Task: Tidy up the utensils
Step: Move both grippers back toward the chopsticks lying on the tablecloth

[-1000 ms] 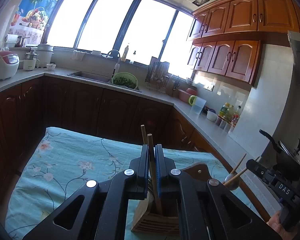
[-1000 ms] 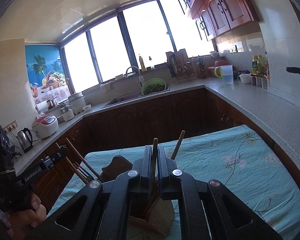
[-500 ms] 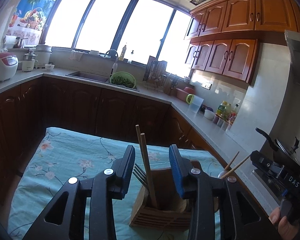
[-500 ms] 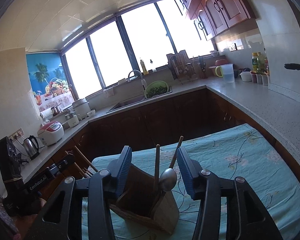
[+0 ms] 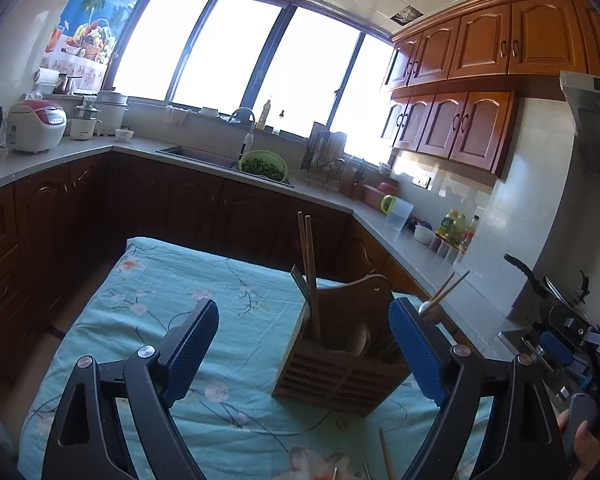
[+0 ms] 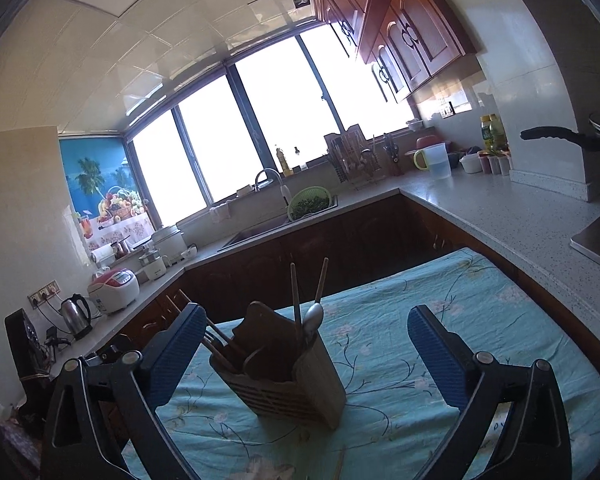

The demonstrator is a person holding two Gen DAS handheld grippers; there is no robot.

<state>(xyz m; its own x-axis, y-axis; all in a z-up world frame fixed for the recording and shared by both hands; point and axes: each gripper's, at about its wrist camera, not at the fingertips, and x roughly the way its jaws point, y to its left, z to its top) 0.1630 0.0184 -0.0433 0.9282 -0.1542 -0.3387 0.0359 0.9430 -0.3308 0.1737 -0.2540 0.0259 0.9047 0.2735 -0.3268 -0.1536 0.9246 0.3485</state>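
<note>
Both claws, left gripper [image 5: 304, 354] and right gripper [image 6: 306, 358], are opening empty, having released chopsticks [image 5: 310, 264] into the wooden utensil holder [image 6: 284, 380] at lower centre; remaining utensils follow.

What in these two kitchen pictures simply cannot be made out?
- Lower ends of the chopsticks and spoon: hidden inside the wooden holder, both views.
- Loose sticks on the tablecloth: cut off by the bottom edge, left view.
- Outdoors: window glare washes it out.
- Bottle labels: too small.
</note>
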